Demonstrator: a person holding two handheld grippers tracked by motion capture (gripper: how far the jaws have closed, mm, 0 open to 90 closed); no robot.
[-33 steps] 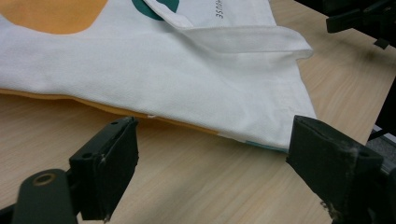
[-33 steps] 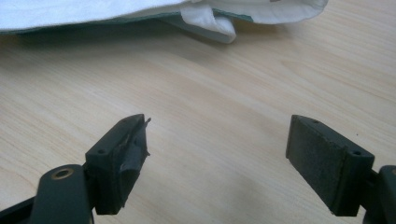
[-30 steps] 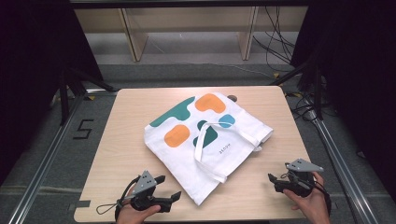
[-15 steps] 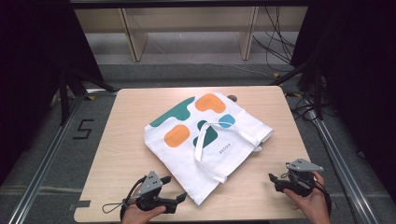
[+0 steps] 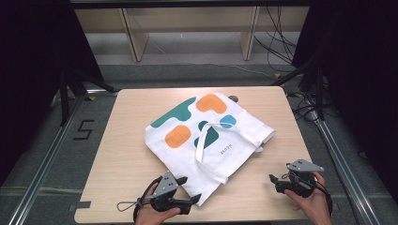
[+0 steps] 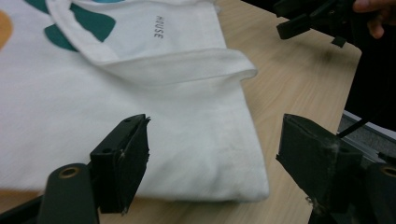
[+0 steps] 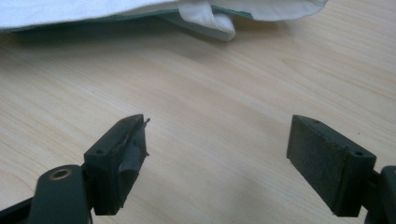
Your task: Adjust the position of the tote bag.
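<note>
Tote bag of white cloth with green, orange and blue blobs (image 5: 206,136) lies flat mid-table, looking light, soft and floppy. Left gripper (image 6: 212,154) gapes wide at its near corner, a good pinch point; right gripper (image 7: 217,158) gapes wide over bare wooden table (image 5: 126,154).

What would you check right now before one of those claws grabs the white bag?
1. Left gripper open: ok.
2. Right gripper open: ok.
3. Bag lying flat on the table: ok.
4. Bag's near corner lined up between the left jaws: ok.
5. Right gripper close to the bag: not ok, bare wood lies between them.
6. Anything inside the bag: cannot tell.
</note>
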